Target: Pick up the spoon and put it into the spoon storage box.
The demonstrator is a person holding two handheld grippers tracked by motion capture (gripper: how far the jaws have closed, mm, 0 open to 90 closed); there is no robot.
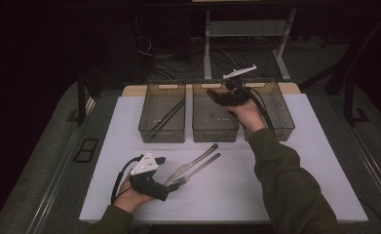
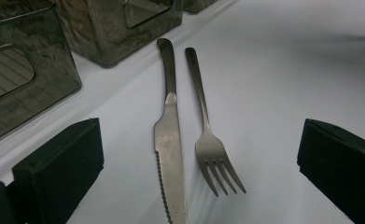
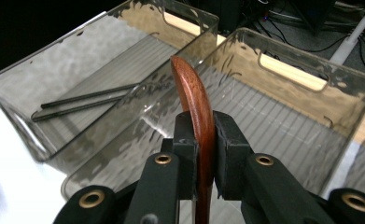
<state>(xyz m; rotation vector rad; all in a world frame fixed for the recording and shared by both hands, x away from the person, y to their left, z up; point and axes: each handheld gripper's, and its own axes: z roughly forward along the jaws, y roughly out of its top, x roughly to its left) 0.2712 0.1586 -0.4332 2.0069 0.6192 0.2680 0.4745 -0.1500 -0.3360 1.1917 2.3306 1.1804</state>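
My right gripper (image 1: 222,95) hovers over the back of the middle bin (image 1: 215,132), shut on a curved reddish-brown wooden utensil (image 3: 194,98). That utensil stands upright between the pads of the right gripper (image 3: 203,135), its lower end hidden. At the front left, my left gripper (image 1: 164,178) rests near the mat, open, with nothing between its jaws. A steel knife (image 1: 190,163) and a fork (image 1: 201,168) lie side by side just ahead of it. In the left gripper view the knife (image 2: 168,135) and fork (image 2: 211,149) lie ahead, between the wide jaws of the left gripper (image 2: 196,135).
Three smoky clear bins stand in a row at the back of the white mat (image 1: 300,185). The left bin (image 1: 162,131) holds black chopsticks (image 1: 167,116), also seen as chopsticks (image 3: 84,101). My right hand partly covers the right bin (image 1: 283,117).
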